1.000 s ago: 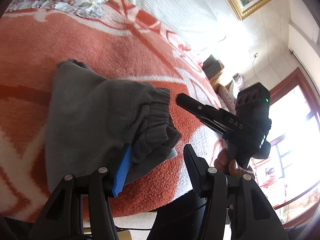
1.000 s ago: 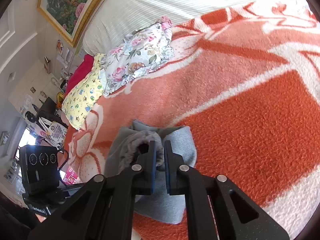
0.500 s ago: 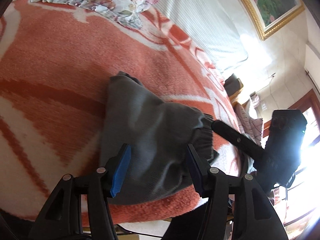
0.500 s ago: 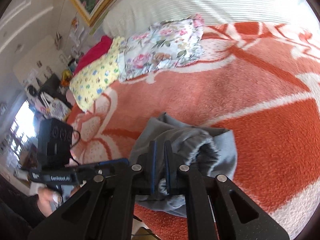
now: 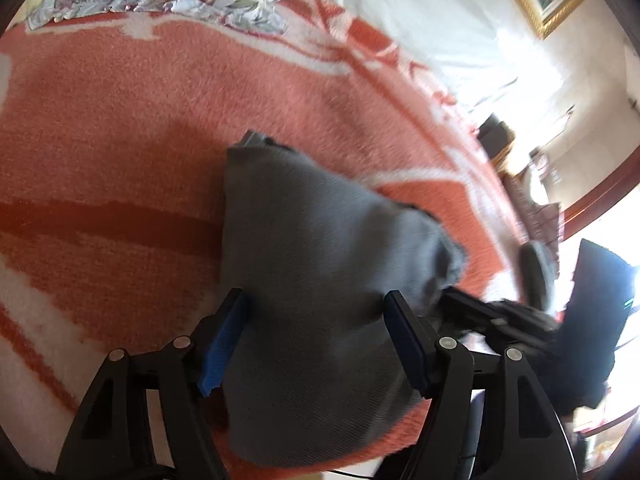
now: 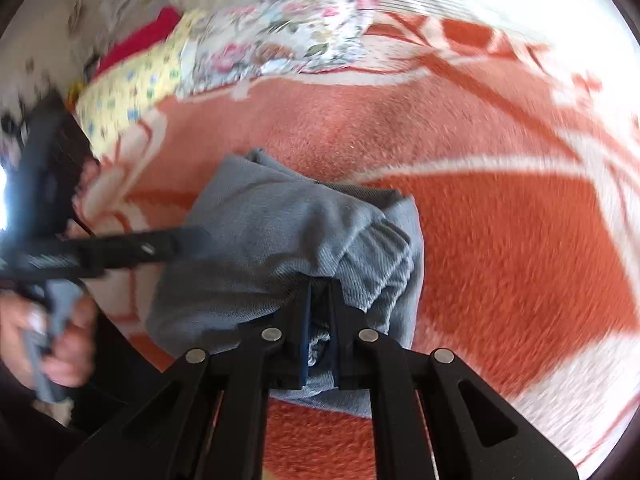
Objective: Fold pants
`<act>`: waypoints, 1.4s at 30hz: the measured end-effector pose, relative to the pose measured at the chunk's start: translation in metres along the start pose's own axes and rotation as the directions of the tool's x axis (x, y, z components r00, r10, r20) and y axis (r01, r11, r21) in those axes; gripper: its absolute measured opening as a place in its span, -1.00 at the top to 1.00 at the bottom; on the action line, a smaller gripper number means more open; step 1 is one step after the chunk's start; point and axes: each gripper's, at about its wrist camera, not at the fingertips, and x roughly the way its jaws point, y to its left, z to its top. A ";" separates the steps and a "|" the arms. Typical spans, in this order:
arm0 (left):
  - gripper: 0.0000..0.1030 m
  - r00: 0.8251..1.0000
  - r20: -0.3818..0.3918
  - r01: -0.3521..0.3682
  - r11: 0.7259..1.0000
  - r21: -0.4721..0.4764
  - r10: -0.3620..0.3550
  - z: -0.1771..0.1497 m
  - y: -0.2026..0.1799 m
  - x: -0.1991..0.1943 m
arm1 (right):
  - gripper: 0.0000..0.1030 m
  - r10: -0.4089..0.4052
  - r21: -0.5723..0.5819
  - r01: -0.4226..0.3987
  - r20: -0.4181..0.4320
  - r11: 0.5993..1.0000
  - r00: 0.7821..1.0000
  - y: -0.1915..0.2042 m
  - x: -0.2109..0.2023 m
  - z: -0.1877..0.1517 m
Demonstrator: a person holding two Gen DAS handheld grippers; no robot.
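Mid-fold: pants (image 5: 320, 264) bunched near the bed's front edge, on the blanket (image 5: 120, 128).
Right gripper (image 6: 319, 292) is clamped on the ribbed cuff, fabric pinched between near-closed fingers. Left gripper (image 5: 316, 320) is wide open, fingers straddling the grey bundle, gripping nothing. Knit looks soft, light and limp, so it will likely sag and slump off any single grip. Better holds, probably: the thick cuff or a doubled fold edge, not a single layer. Pillows (image 6: 280, 40) sit well apart at the far edge.
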 end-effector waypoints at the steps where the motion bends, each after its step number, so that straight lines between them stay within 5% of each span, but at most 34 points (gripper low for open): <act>1: -0.41 1.000 -0.001 -0.007 1.000 -0.002 0.007 -0.001 0.001 0.001 | 0.83 0.024 0.028 -0.024 0.011 0.999 1.000 -0.004 -0.001 0.001; 10: -0.50 1.000 -0.026 0.011 0.998 -0.059 -0.012 -0.008 0.024 0.005 | 0.81 0.071 0.100 -0.078 0.071 0.992 0.995 -0.001 -0.011 0.000; 18: -0.49 0.998 -0.012 -0.068 0.997 0.037 0.069 -0.011 0.017 0.003 | 0.78 0.062 0.116 -0.071 0.081 0.991 0.995 -0.003 -0.017 -0.002; 24: -0.49 0.998 -0.014 -0.068 0.997 0.027 0.068 -0.014 0.022 -0.002 | 0.01 0.026 0.140 -0.039 0.095 0.989 0.995 -0.008 -0.022 -0.003; 30: -0.49 0.999 -0.035 -0.019 0.999 -0.040 0.018 -0.015 0.032 -0.008 | -0.48 0.012 0.166 -0.026 0.086 0.986 0.996 -0.012 -0.018 -0.006; 42: -0.61 0.996 -0.064 -0.067 0.998 -0.008 0.066 -0.011 0.014 0.002 | -0.57 0.049 0.251 -0.064 0.065 0.966 0.997 -0.027 -0.001 -0.015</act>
